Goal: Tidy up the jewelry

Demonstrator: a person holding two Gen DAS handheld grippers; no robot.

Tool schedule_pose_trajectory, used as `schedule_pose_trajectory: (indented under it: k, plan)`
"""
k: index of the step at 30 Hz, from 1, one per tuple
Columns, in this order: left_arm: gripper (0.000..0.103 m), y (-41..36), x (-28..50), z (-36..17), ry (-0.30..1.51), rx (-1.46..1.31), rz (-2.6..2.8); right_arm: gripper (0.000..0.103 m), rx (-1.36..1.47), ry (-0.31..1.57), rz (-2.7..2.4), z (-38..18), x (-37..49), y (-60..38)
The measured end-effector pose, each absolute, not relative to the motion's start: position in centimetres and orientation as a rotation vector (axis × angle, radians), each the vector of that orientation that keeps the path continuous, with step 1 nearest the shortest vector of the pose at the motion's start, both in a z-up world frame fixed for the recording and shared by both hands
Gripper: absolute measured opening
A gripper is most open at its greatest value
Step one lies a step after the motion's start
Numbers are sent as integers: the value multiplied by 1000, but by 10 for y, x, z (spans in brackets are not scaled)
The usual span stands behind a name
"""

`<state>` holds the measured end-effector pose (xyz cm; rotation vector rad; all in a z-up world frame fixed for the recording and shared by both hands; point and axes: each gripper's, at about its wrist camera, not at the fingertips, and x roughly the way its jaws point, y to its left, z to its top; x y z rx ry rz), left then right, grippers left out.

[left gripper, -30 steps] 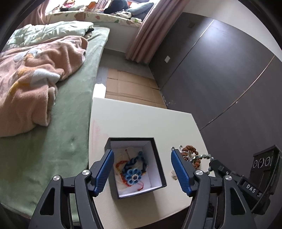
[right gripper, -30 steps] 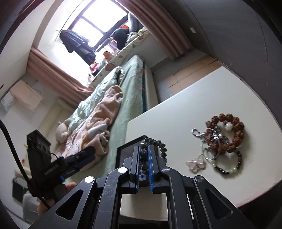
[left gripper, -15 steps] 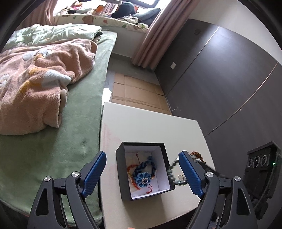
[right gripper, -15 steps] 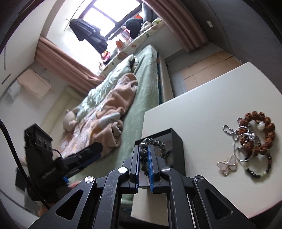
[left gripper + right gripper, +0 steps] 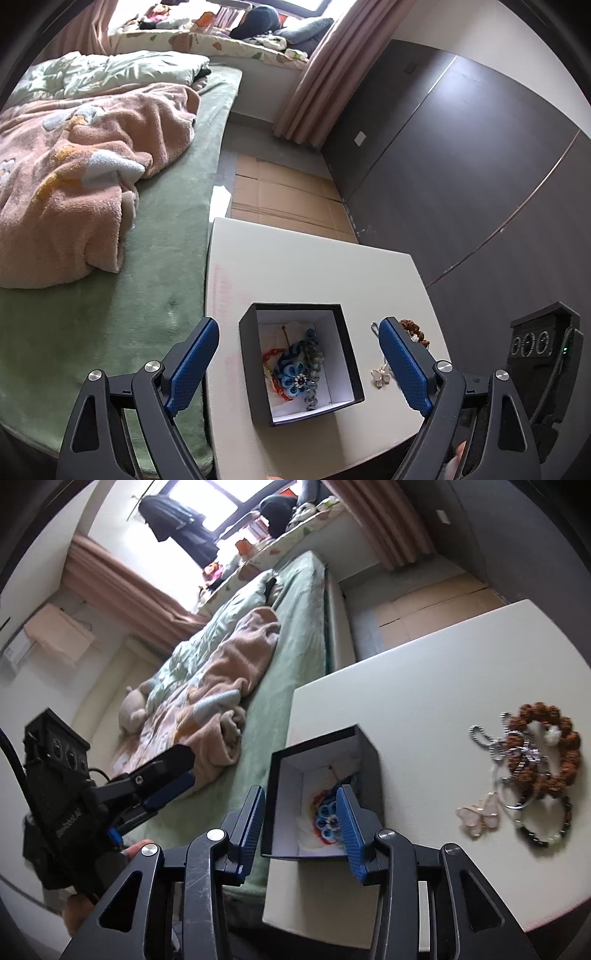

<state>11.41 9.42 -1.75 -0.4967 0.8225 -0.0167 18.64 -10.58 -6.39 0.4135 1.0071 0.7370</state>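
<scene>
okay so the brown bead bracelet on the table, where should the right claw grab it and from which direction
Probably the far arc of the brown bead bracelet, taken from above with one finger inside the ring and one outside. It lies flat on the table, and its near arc is tangled with the metal chain and rings, so a sideways approach would likely drag those.

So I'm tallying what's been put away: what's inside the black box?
In the black box: a blue flower piece, a red-orange cord bracelet and a grey beaded bracelet on white lining. Anything under them is covered.
</scene>
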Motion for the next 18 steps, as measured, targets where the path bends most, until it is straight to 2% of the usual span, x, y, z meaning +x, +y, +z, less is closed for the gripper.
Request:
schedule_pose_trajectory:
  k: [12,14,16,18]
  plan:
    - [89,64,114,-15,825,-428,-53,42,445,975,635,-59,175,-161]
    - [89,57,115,-15,827,-415,-64,48,442,969,609,-58,174,-170]
    - [89,49,116,-14,820,-407,-70,65,447,957,578,-57,173,-180]
    - [89,44,117,-13,810,-404,-73,68,451,951,540,-57,174,-192]
